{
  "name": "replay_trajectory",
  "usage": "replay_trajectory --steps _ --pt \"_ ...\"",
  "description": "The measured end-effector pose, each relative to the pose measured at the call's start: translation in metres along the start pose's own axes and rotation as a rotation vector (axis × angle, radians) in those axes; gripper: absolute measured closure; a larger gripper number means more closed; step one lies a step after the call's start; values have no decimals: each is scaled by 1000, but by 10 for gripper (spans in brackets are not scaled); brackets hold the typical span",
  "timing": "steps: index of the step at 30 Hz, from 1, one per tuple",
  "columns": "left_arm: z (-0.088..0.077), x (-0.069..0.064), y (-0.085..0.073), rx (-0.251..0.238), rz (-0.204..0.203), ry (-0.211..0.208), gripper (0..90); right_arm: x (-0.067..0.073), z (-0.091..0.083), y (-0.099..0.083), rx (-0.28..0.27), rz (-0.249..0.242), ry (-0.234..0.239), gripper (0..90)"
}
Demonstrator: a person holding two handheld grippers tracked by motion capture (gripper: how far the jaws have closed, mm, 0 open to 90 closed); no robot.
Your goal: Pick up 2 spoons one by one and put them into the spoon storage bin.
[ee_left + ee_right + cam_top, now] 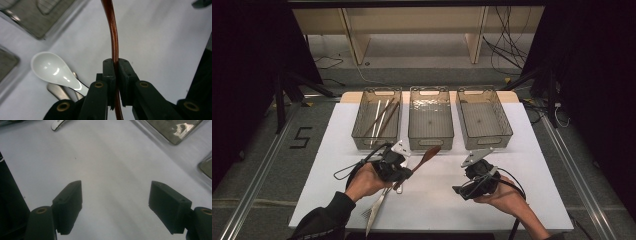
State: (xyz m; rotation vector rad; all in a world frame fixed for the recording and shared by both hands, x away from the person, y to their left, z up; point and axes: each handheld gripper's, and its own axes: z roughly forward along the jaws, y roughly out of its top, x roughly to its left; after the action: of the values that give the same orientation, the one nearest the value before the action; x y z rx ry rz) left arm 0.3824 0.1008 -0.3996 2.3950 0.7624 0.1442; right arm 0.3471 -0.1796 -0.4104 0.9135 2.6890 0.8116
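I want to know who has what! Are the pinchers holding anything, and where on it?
The left gripper pinches the brown wooden spoon partway along its thin handle. The right gripper holds nothing.

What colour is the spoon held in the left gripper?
Reddish-brown wooden spoon, clearest in the left gripper view.

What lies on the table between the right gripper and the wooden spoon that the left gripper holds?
Nothing: in the high view, bare white table separates the right gripper from the wooden spoon.

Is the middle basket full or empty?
Empty: the middle basket shows only its bare patterned bottom in the high view.
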Motion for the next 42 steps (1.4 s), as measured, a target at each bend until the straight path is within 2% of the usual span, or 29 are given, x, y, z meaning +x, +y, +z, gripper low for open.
replay_trajectory --steps 2,4,11,17,30,37,42 --pt "-5 5 6 -18 -11 -4 842 0 0 0 -6 -2 -2 277" --pt "-8 10 13 -26 -8 12 841 0 -1 0 -7 3 -3 277" --pt "-16 28 38 -75 -35 55 841 -1 -1 0 -9 2 -3 277" --pt "-17 36 53 -100 -47 72 841 -1 -1 0 -13 1 -4 277" --pt "-12 54 80 -144 -80 104 841 -1 -1 0 -11 2 -2 277" --pt "-4 69 96 -141 -100 126 841 -1 -1 0 -13 -2 1 277" --pt "5 79 105 -141 -130 138 841 -2 -1 0 -13 -3 3 277"
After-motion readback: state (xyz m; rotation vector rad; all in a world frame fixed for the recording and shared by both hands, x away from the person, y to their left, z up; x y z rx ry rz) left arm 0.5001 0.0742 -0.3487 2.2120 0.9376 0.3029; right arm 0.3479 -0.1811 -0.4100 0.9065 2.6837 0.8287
